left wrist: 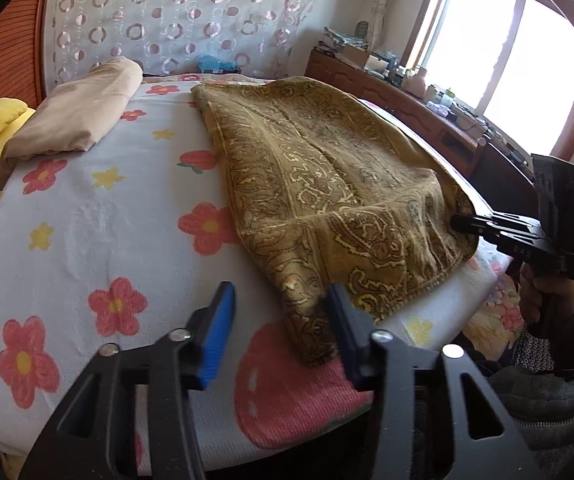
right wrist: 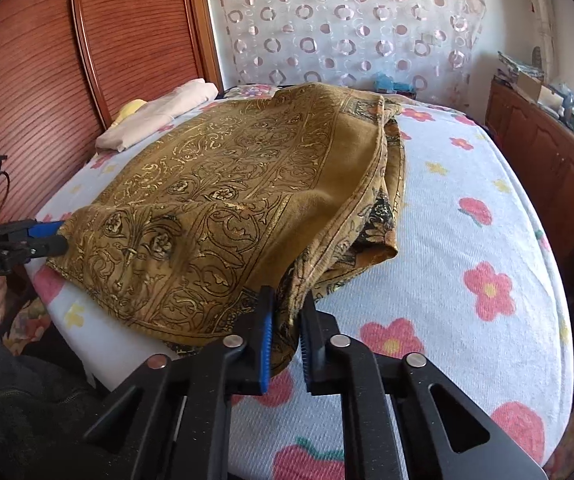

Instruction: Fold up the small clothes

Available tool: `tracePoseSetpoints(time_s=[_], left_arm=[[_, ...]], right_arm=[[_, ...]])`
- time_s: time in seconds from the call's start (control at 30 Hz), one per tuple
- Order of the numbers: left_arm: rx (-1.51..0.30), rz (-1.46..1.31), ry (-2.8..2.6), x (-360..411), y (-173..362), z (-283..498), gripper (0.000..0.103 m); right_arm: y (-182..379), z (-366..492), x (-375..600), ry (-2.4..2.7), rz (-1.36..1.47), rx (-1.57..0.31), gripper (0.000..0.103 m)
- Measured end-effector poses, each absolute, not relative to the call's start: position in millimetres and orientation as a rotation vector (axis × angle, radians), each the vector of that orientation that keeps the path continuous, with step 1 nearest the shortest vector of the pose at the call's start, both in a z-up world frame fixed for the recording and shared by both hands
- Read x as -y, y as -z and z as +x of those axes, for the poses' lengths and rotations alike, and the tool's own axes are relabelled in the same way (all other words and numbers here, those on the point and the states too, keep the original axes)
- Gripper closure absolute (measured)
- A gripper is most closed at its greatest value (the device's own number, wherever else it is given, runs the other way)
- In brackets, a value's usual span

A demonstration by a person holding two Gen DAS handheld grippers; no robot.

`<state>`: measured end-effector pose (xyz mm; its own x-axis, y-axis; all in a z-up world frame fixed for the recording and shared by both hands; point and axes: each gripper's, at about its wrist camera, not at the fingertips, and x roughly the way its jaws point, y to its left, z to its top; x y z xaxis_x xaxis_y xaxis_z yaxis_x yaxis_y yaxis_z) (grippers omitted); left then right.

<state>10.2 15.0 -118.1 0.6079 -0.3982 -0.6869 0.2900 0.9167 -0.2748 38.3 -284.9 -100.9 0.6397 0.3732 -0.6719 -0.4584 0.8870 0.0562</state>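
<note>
Bed (left wrist: pixel 87 216) with flowered cover; wooden headboard (right wrist: pixel 39 92); circle-patterned curtain (left wrist: pixel 175 20); cluttered wooden sideboard (left wrist: pixel 399 100) under bright window (left wrist: pixel 499 48).

Bright daylight thru the window (left wrist: pixel 499 40), which is blown out w/ glare, soft shadows under the cloth (left wrist: pixel 327 184) on the bed (left wrist: pixel 87 220), strong fisheye bend + dark corners at edges, slight blur on near gripper (left wrist: pixel 279 320) pads.

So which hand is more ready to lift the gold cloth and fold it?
Right, I think. The right gripper is shut on the gold cloth at its edge, so it could lift straight away. The left gripper has its jaws apart around another corner, not pinching.
</note>
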Motion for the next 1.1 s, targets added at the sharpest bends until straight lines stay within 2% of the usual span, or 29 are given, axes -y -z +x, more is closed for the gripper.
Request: tracePoseSetpoints(time_s=[0.03, 0.13, 0.43, 0.63, 0.9, 1.1], left_arm=[[-0.833, -0.147, 0.417, -14, 119, 10, 0.077], [-0.843, -0.155, 0.446, -10, 118, 10, 0.095], [-0.630, -0.198, 0.462, -20, 40, 27, 0.098], [-0.554, -0.202, 0.447, -24, -2, 102, 0.098], [-0.642, -0.206, 0.354, -31, 21, 214, 0.099], [-0.714, -0.208, 0.326, -32, 47, 276, 0.098]], right_arm=[[101, 38, 284, -0.481, -0.106, -0.734, 0.096], [102, 37, 289, -0.492, -0.066, -0.720, 0.097], [59, 49, 306, -0.546, 0.059, -0.586, 0.098], [19, 99, 305, -0.534, 0.072, -0.511, 0.098], [14, 205, 282, -0.482, 0.039, -0.585, 0.098], [11, 262, 267, -0.460, -0.017, -0.616, 0.084]])
